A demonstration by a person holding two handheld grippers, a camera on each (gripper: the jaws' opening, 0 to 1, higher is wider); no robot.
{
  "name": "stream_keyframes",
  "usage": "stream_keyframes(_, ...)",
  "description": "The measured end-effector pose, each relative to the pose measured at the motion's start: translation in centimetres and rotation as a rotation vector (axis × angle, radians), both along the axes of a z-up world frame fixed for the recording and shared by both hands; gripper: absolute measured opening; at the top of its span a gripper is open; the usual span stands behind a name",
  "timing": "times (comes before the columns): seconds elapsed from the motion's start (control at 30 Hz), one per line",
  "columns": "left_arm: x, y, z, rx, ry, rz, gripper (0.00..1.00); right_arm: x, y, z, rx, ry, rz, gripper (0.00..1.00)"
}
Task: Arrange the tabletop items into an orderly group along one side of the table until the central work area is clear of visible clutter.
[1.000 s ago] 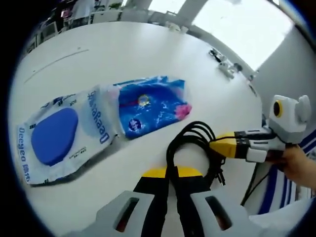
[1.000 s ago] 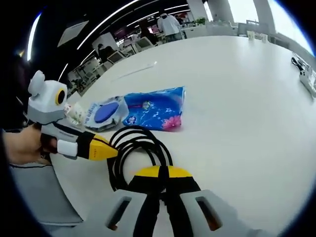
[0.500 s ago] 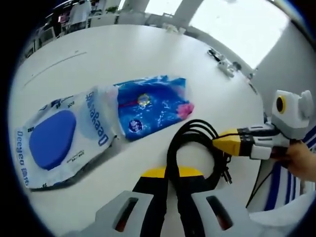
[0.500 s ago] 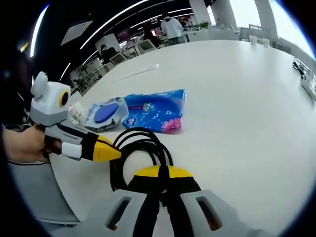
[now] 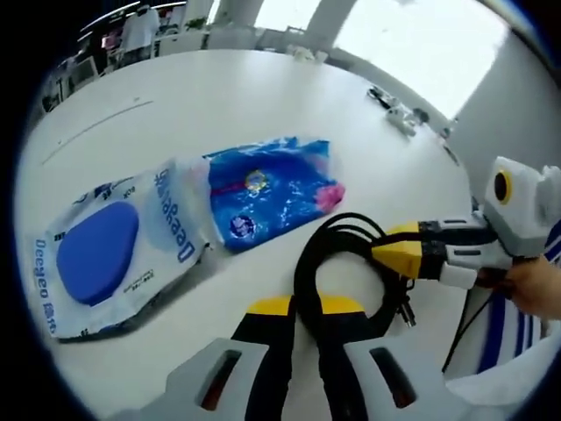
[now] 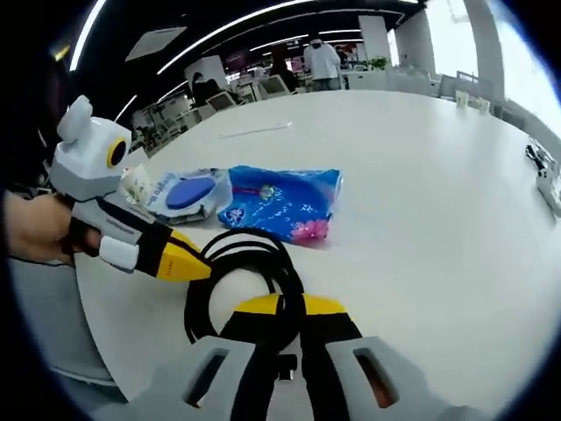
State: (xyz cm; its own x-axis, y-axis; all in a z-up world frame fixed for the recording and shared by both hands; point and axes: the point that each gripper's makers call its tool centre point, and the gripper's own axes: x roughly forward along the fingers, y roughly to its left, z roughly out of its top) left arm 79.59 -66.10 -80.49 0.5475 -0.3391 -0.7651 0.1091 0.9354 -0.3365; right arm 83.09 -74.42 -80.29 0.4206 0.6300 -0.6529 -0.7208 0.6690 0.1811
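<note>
Both tools — left [image 5: 305,309], right [image 6: 282,309] — are clamped on the black cable [image 5: 337,254] above the white bench [image 5: 219,96].

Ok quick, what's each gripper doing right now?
Left gripper: jaws shut on the black cable coil.
Right gripper: jaws shut on the same coil.

Each camera rode low and close above the white table [image 5: 219,96], looking forward along its own jaws. The two faced one another's side, sharing the black cable coil [image 5: 351,263], the blue packet [image 5: 272,189] and the white wipes pack [image 5: 114,246].
</note>
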Motion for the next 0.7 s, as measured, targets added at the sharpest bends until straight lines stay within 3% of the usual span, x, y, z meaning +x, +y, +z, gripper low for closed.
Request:
stream_keyframes(0.07,0.0,0.5,0.0,0.027,-0.009,0.021,0.14,0.1,0.1,0.1,0.015,-0.002,0.000,0.14)
stream_keyframes(0.17,0.0,1.1,0.3,0.053,-0.035,0.047,0.31,0.2,0.1,0.2,0.008,-0.031,0.016,0.34)
stream_keyframes(0.23,0.0,1.2,0.8,0.053,-0.056,0.047,0.36,0.3,0.0,0.5,0.024,-0.043,0.011,0.37)
stream_keyframes(0.27,0.1,1.4,1.0,0.054,-0.065,0.051,0.40,0.4,0.3,1.0,0.072,-0.041,-0.006,0.39)
stream_keyframes(0.37,0.2,1.6,1.8,0.062,-0.103,0.055,0.59,0.2,0.8,2.0,0.152,-0.003,-0.029,0.56)
stream_keyframes(0.47,-0.6,1.3,2.2,0.084,-0.098,0.026,0.76,0.5,0.3,2.5,0.117,-0.055,0.010,0.63)
stream_keyframes(0.57,-1.0,1.2,3.1,0.100,-0.125,0.011,0.82,1.0,-0.2,2.8,0.137,-0.056,0.000,0.73)
stream_keyframes(0.7,-0.9,1.4,3.7,0.096,-0.139,0.018,0.82,1.1,-0.5,3.0,0.133,-0.060,-0.005,0.73)
